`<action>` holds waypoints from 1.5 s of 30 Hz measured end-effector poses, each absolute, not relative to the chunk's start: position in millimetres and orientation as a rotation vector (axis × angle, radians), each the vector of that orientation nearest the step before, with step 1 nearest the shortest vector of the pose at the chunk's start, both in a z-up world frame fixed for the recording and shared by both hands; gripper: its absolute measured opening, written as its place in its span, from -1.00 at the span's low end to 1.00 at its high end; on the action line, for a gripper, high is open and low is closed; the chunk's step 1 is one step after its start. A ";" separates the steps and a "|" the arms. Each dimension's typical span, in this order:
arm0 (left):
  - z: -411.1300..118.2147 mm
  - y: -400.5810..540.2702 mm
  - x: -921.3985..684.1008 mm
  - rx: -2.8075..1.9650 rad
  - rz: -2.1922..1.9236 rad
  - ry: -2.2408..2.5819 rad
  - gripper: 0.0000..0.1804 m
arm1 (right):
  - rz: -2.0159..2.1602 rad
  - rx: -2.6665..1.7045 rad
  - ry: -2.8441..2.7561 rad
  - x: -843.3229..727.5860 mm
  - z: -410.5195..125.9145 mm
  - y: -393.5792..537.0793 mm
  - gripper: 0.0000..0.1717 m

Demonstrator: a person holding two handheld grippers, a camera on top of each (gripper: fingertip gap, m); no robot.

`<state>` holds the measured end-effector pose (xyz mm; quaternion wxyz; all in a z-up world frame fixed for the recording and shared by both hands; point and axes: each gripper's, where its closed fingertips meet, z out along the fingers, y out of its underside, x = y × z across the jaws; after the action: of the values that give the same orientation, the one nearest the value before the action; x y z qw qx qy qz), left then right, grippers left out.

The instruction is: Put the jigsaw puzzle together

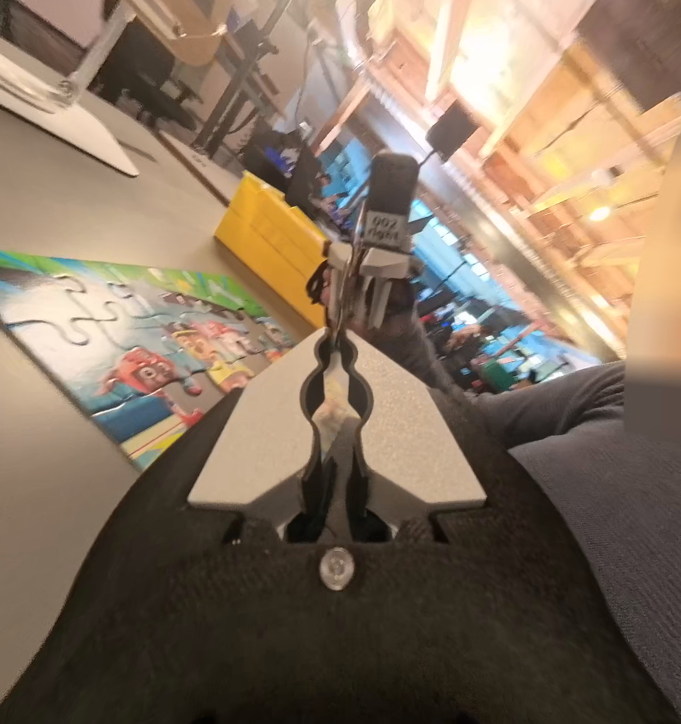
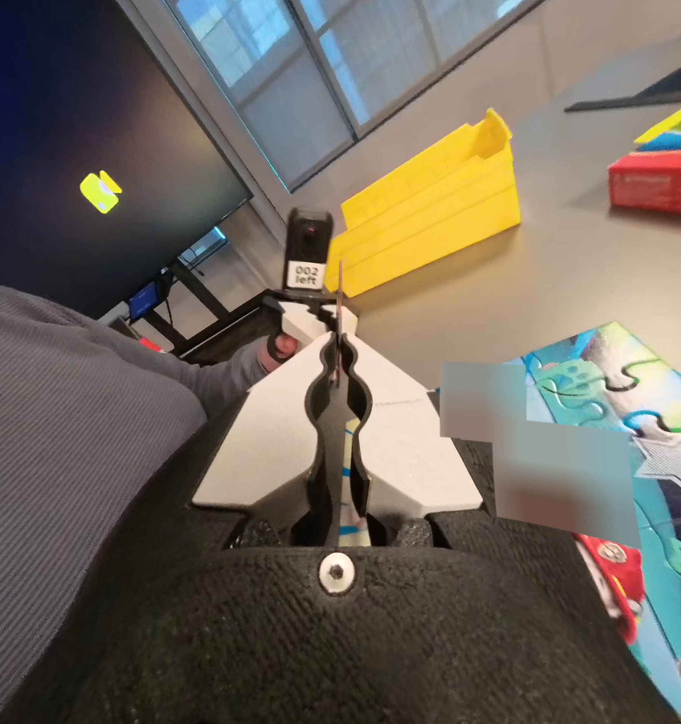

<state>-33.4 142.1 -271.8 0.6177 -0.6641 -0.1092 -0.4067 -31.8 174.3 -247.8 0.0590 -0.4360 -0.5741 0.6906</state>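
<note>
A thin flat puzzle piece [image 2: 339, 313], seen edge-on, stood upright between the two claws, which faced each other tip to tip above the counter [image 2: 507, 297]. The right claw [image 2: 339, 341] was clamped on its near edge, and the left claw [image 2: 336, 313], just behind, was pressed on its far edge. In the left wrist view the left claw [image 1: 335, 337] pinched the same pale piece [image 1: 336, 364] and the right claw [image 1: 346, 313] stood just beyond it. Only this view showed the workshop behind. Only the right wrist view showed a dark screen [image 2: 95, 156] to the left and a red box [image 2: 656, 188] far right. A yellow tray [image 2: 429, 219] lay beyond the claws, and the laid puzzle [image 2: 605, 391] to the right.
</note>
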 end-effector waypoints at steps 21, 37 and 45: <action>-371.0 117.3 -19.2 -2.197 -0.145 0.255 -0.89 | 1.858 -2.003 -2.161 -29.4 -349.9 180.4 -1.00; -381.0 118.2 -20.2 -2.252 -0.074 0.310 -1.00 | 1.704 -2.047 -2.306 -36.2 -360.6 192.4 -0.98; -381.5 121.3 -20.0 -2.252 -0.053 0.318 -1.00 | 1.598 -2.090 -2.349 -38.0 -374.8 188.3 -0.90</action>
<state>-20.0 121.3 -381.5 0.4199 -0.8984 0.1270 -0.0212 -38.0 188.3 -374.8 -0.1914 -0.5817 -0.6537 0.4447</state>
